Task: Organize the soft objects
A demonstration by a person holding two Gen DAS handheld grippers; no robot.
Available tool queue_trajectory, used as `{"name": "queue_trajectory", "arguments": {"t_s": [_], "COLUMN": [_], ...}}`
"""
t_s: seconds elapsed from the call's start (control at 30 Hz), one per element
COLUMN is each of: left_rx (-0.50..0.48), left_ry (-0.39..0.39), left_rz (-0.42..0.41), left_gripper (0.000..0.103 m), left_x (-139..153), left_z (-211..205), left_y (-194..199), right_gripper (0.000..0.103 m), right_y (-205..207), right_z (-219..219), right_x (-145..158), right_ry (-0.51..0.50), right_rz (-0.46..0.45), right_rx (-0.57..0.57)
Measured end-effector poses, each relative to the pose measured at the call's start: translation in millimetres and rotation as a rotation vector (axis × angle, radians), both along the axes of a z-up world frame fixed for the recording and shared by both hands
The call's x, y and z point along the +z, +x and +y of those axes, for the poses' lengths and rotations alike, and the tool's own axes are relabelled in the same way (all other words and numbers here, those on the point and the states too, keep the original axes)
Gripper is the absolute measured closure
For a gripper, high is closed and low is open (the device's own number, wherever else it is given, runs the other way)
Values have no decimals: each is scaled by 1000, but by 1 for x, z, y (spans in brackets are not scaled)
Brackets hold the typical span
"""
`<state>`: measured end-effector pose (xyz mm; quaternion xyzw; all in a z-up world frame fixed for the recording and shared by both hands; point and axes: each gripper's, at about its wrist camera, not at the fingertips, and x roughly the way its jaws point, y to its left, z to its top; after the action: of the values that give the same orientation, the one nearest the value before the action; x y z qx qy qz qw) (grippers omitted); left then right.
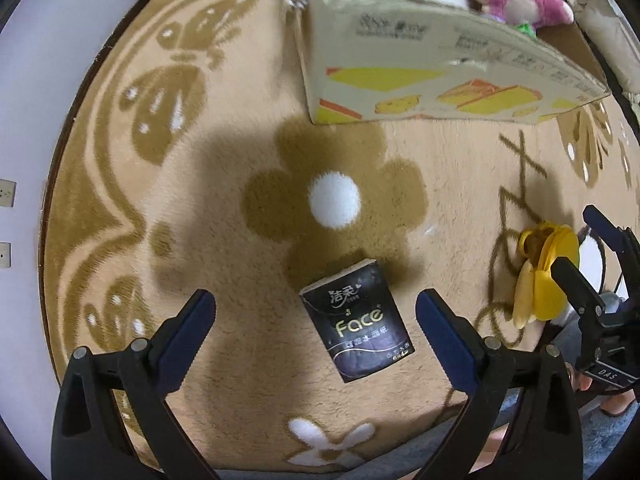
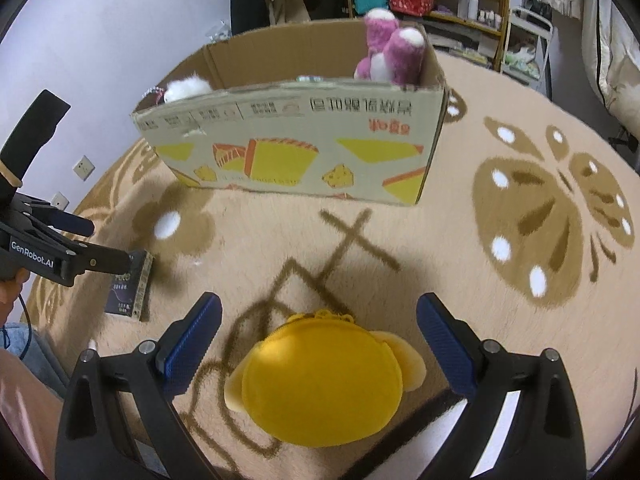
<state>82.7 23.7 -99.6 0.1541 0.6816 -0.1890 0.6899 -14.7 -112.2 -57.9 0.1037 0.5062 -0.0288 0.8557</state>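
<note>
My left gripper (image 1: 316,320) hangs over the beige round carpet (image 1: 224,248) with its blue-padded fingers (image 1: 188,332) spread wide, gripping nothing. Between them lies a small black tissue pack (image 1: 356,320) printed "Face" under two Chinese characters, flat on the brown flower pattern. My right gripper (image 2: 320,344) is likewise released, its fingers (image 2: 444,344) straddling a round yellow plush pouch with pale ears (image 2: 320,380) without touching it. The left tool's body reads "GenRobot.AI" in the right wrist view. Beyond both stands an open cardboard box (image 2: 296,148) with yellow cake pictures and upside-down Chinese print; a pink-and-white plush bear (image 2: 392,52) and a white fluffy toy (image 2: 186,86) sit inside. A shelf rack with bottles (image 2: 476,4) stands behind the carpet.
</note>
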Motion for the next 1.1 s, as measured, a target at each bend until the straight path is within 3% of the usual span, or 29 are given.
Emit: {"name": "queue_trajectory", "arguments": {"t_s": [0.27,0.43,0.47,0.63,0.73,0.97,1.1], "left_rx": [-41,-81,-84,-70,-68,-46,-36], "left_ry": [54,128,140,105,91,80,79], "left_rz": [77,91,88,94,79,-16,-71], "left_gripper": [6,20,26,47,50,51,51], "left_x": [-28,-44,-46,-42,-39,-21,-10], "left_z": [-20,-31,-32,-35,-33,-40,-48], "left_y": [-1,-1,-1,1,4,2,5], "right_gripper": [1,1,1,1,10,15,15], "right_y": [-1,1,1,-4,-5,-8,-12], "right_z": [4,5,5,8,10,11,10], "right_x": [-17,-28,-29,-34,-39,-35,-20], "right_ry": [12,-7,-11,-14,2,7,-7], "right_rz": [70,111,114,140,165,150,83], "right_rx": [11,5,4,4,6,8,10]}}
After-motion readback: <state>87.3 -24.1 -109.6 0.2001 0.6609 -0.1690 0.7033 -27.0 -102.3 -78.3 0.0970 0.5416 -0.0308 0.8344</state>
